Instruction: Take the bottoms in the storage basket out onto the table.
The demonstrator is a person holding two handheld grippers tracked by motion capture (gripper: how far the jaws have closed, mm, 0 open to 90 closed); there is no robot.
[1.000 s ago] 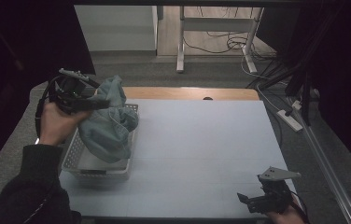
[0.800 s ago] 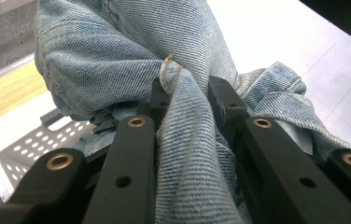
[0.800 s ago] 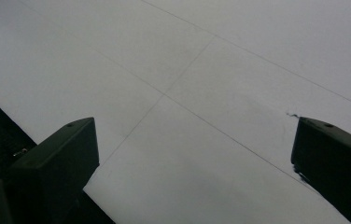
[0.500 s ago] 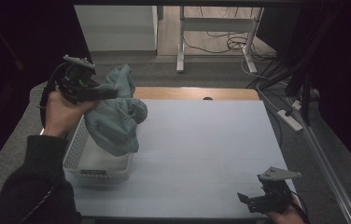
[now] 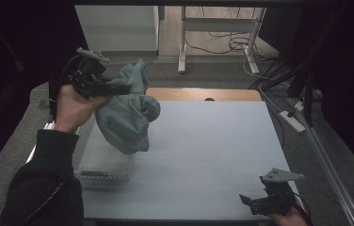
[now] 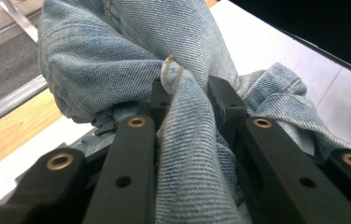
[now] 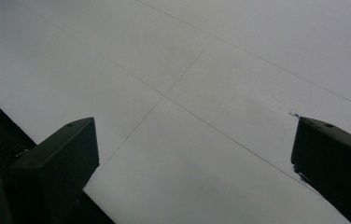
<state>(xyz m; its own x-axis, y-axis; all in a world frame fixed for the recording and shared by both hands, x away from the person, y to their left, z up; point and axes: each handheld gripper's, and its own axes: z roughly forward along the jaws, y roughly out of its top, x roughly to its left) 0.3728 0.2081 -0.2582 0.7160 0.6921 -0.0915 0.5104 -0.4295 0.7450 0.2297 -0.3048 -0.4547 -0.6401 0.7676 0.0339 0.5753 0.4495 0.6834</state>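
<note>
**Denim garment lifted clear of the basket; placement on the counter not yet made**

The left claw is clamped on a bunched fold of the denim garment; in the left gripper view the cloth is wedged tightly between the two black jaws. The garment hangs in the air from that grip, its lower part dangling above the far end of the white mesh basket and over the left edge of the counter. The basket appears empty beneath it, though its near end is blurred. The right claw rests low at the near right corner of the counter, jaws spread wide and holding nothing, as the right gripper view confirms. Judged from this arrangement, extraction from the basket is essentially done. Carrying the garment over the open counter, laying it down and probably spreading it with both claws remain.
</note>
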